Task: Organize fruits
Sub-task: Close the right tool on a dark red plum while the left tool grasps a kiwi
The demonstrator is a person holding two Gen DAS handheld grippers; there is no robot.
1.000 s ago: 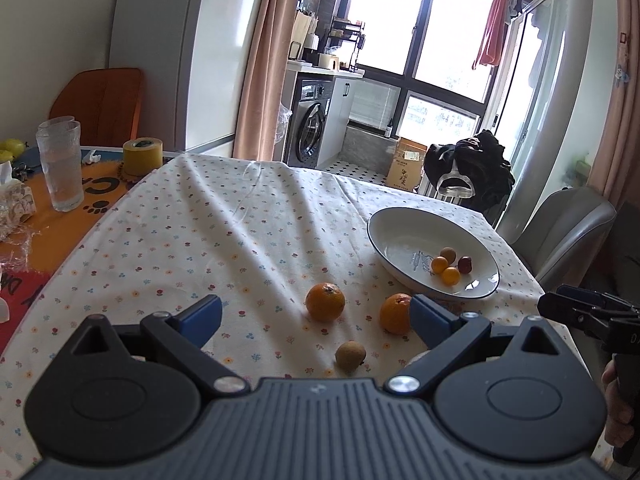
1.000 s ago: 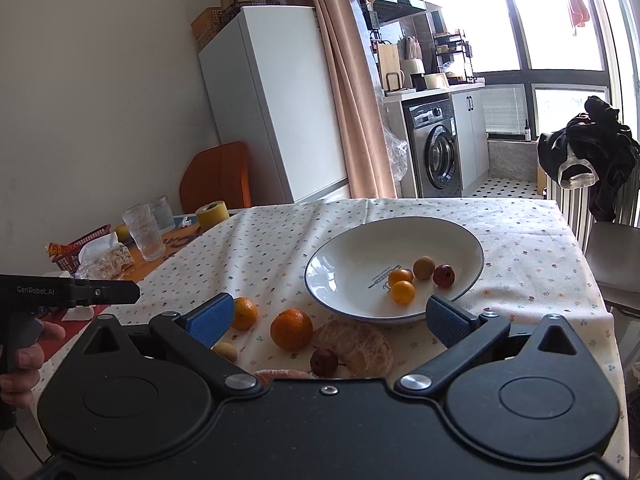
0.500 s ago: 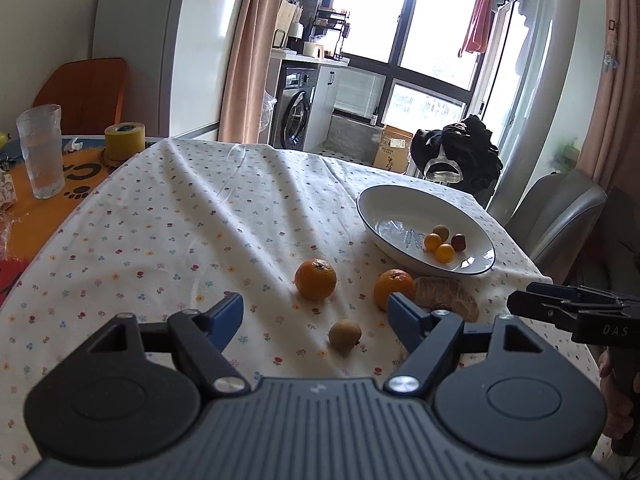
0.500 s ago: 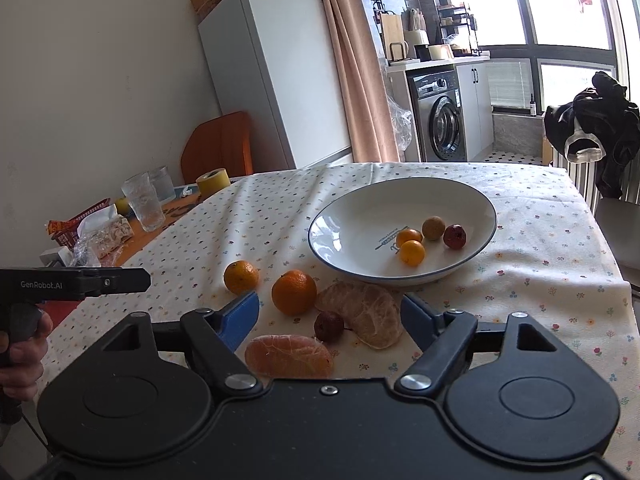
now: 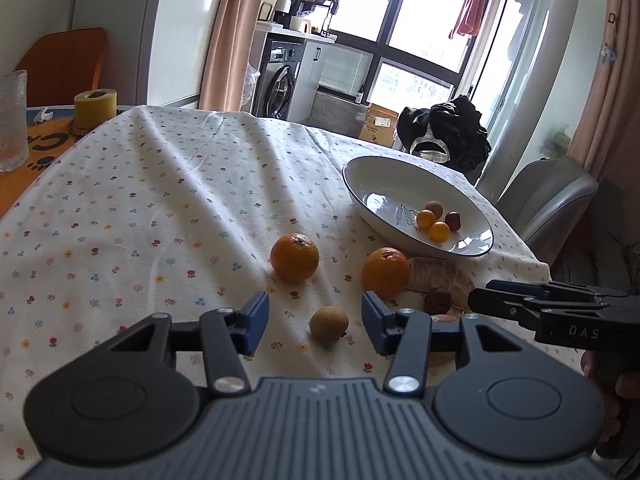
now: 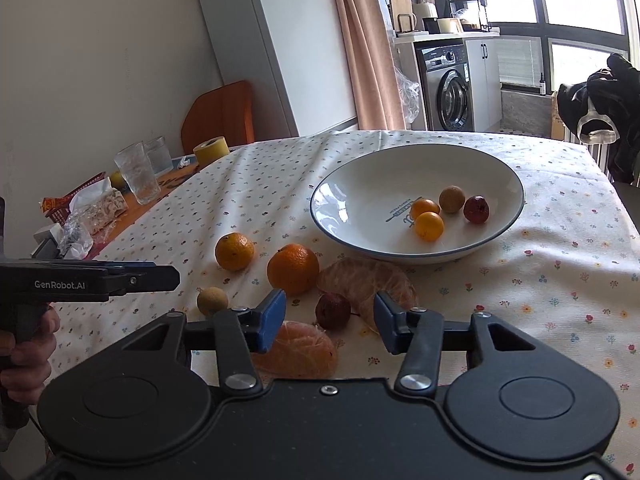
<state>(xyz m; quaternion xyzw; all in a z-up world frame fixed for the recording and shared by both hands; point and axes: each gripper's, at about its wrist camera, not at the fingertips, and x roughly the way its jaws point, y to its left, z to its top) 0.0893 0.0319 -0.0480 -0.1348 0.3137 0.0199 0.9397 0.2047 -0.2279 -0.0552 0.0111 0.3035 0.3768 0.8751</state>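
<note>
Left gripper (image 5: 315, 322) spread wide and empty around a tan longan (image 5: 329, 325), right gripper (image 6: 329, 320) likewise wide and empty over a dark red jujube (image 6: 333, 311), white bowl (image 6: 340, 184) beyond on the tablecloth (image 5: 160, 200)

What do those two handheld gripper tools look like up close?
Both are black plastic. The left gripper has a ribbed body, round side housings, silver bolts and blue finger pads. The right gripper is alike, with a smooth body. White lettering marks their sides; no cables or sleeves show.
</note>
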